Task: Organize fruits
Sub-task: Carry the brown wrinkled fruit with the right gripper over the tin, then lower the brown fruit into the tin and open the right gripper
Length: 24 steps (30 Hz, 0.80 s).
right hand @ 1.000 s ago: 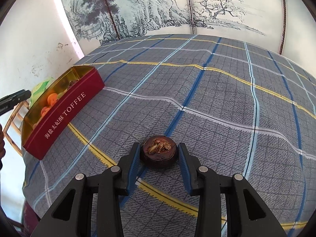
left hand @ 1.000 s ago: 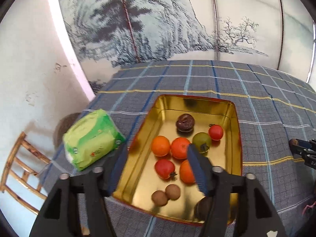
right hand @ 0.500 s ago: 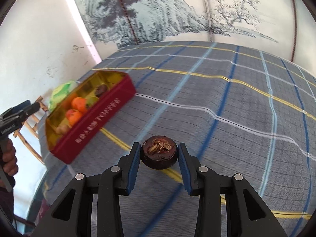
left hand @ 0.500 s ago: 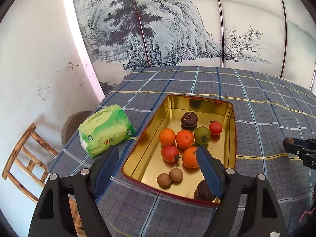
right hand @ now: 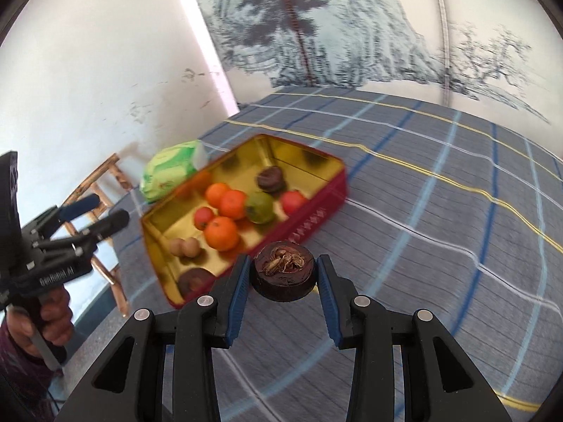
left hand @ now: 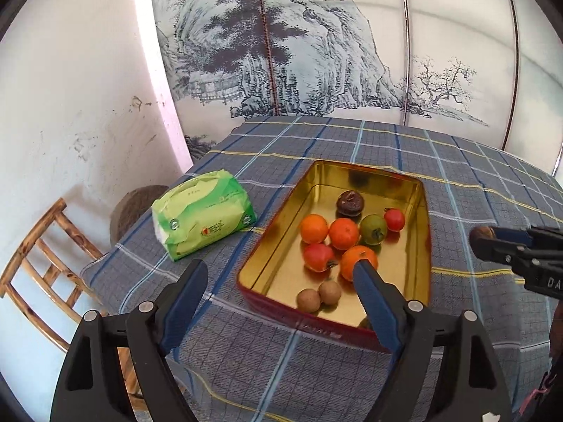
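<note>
Right gripper (right hand: 283, 283): your jaws are clamped on a dark, round, flattened fruit (right hand: 283, 274) with a dried, cracked top, held clear of the checked cloth (right hand: 440, 232) just beside the near corner of the tin.
Left gripper (left hand: 279, 293): your jaws are opening, with nothing between them (they hang over the near left corner of the tin).
Tin (left hand: 424, 242): red outside, gold inside, resting on the cloth-covered surface.
Fruits in tin: three oranges (left hand: 344, 233), two red fruits (left hand: 318, 256), one green fruit (left hand: 373, 228), two small brown round fruits (left hand: 320, 296), and a dark fruit (left hand: 350, 204) near the far end; another dark one (right hand: 193, 281) lies at the near corner, seen from the right wrist.
Tissue pack (left hand: 202, 218): green, lying on the cloth left of the tin, apart from it.
Chair (left hand: 38, 263): wooden, beside the surface at the left edge.
Backdrop: painted landscape screen (left hand: 299, 52) behind the surface.
</note>
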Each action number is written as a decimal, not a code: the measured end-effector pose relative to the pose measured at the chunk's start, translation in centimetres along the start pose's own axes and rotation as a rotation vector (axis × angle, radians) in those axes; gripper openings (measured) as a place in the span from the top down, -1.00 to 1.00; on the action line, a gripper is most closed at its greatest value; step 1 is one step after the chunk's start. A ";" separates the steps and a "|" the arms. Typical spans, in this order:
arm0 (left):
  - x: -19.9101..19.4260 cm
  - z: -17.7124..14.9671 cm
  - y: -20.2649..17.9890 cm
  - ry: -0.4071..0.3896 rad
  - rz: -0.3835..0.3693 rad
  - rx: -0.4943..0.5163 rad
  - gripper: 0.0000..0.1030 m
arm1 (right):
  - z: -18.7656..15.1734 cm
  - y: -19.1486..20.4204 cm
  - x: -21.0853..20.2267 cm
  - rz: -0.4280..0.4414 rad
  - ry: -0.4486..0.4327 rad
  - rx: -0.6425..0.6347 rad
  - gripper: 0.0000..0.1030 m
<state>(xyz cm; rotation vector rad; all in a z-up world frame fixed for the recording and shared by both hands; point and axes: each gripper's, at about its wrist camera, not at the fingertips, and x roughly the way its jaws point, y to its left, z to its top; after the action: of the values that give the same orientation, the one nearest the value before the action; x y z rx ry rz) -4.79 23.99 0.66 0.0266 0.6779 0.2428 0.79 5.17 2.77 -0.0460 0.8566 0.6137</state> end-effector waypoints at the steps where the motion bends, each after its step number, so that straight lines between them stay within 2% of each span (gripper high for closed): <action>1: 0.0 -0.2 0.1 -0.002 -0.002 0.001 -0.61 | 0.3 0.6 0.4 0.007 0.003 -0.012 0.24; 11: -0.3 -1.4 1.4 -0.013 -0.034 -0.028 -0.69 | 3.1 4.6 5.0 0.054 0.040 -0.072 0.24; 17: -0.1 -1.7 1.3 -0.004 -0.055 -0.019 -0.70 | 3.5 4.7 7.9 0.045 0.081 -0.072 0.24; 24: 0.2 -1.8 1.1 -0.001 -0.039 -0.009 -0.70 | 3.5 4.9 9.9 0.018 0.112 -0.094 0.24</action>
<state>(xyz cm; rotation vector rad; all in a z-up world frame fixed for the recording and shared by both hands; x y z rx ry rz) -5.99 25.03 -0.71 0.0049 0.6757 0.2079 5.55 15.05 -1.08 -0.1590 0.9363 0.6730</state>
